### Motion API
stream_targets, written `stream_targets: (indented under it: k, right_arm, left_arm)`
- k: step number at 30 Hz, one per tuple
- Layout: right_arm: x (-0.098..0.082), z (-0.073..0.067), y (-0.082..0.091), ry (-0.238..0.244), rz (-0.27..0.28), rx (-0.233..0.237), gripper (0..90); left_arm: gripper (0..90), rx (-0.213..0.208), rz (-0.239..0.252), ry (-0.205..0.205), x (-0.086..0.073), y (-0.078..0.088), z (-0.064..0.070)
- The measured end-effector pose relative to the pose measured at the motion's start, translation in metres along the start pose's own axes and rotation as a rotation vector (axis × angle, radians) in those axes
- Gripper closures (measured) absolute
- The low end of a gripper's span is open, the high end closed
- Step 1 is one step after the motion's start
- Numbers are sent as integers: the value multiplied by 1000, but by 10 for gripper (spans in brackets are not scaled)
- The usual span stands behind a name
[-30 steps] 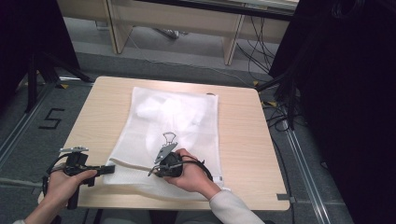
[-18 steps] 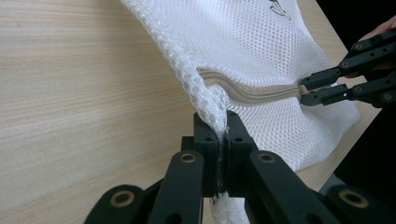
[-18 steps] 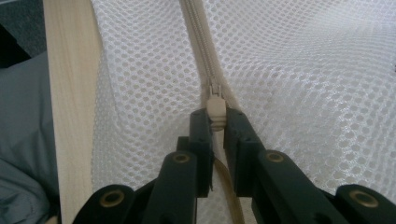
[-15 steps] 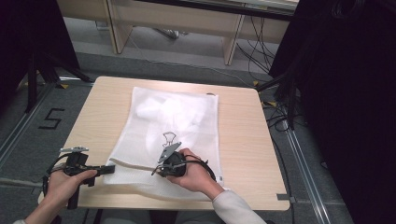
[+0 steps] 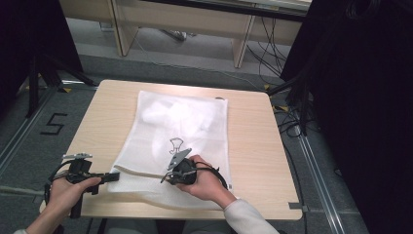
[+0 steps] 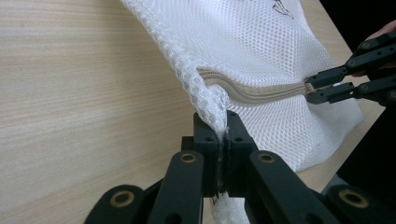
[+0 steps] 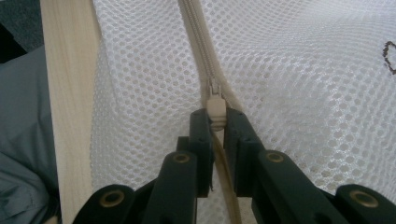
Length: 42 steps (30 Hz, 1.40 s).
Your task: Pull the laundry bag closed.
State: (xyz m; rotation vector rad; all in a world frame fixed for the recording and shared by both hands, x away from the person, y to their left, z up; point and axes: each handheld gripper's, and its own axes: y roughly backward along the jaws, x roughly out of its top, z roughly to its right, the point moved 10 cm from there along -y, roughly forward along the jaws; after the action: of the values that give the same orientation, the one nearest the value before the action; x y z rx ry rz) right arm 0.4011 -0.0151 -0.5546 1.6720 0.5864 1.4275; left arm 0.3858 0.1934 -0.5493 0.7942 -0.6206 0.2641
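A white mesh bag [image 5: 180, 126] lies flat on the wooden table [image 5: 253, 146]. A beige zipper [image 6: 261, 93] runs along its near edge. My left gripper [image 5: 113, 176] is at the bag's near left corner and is shut on the bunched mesh there [image 6: 222, 135], lifting it slightly. My right gripper [image 5: 164, 176] sits further along the same edge. It is shut on the zipper pull [image 7: 216, 105], and its jaws pinch the beige tab [image 7: 215, 123]. The left gripper view has the right gripper [image 6: 312, 88] at the zipper's far end.
A small black print [image 5: 176, 145] marks the middle of the bag. Bare table lies left and right of the bag. On the floor are a black "5" mark [image 5: 52, 124] at left and cables [image 5: 287, 122] at right. Wooden furniture legs [image 5: 241, 46] stand behind.
My right gripper has edged slightly to the right along the zipper with the pull in it. My left gripper has stayed put on the corner.
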Motion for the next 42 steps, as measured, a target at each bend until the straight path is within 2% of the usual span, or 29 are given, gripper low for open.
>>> stream_targets:
  k: [2,4,5,11,12,13,15,18,34,37,39,42]
  right_arm:
    - [-1,0,1,-7,-1,-3,828]
    - [-1,1,2,-3,1,-8,827]
    - [-2,1,2,0,-5,-6,828]
    - [-3,1,4,-4,-5,-4,828]
    - [-3,1,4,-5,-7,-3,827]
    - [-4,3,4,5,-11,-14,828]
    - [-7,4,5,-8,-15,-10,827]
    - [-11,6,7,-11,-15,-16,828]
    - [-20,8,15,-18,-18,-17,827]
    - [-20,9,16,-16,-21,-25,828]
    - [-22,9,18,-25,-21,-14,828]
    - [-24,10,19,-28,-23,-17,828]
  left_arm:
    - [858,-5,-9,-7,0,0,0]
    - [858,3,21,21,2,-1,1]
    - [858,3,20,23,2,-1,1]
    - [858,2,22,22,2,-1,2]
    - [858,11,19,16,2,0,0]
    - [858,-1,-7,-6,0,2,-2]
    - [858,13,13,8,1,1,-2]
    - [858,3,-4,2,0,1,-2]
    - [858,1,-2,4,0,1,-2]
    - [858,8,-4,3,0,2,-3]
    - [858,18,5,3,0,1,-3]
    - [859,14,2,5,0,1,-3]
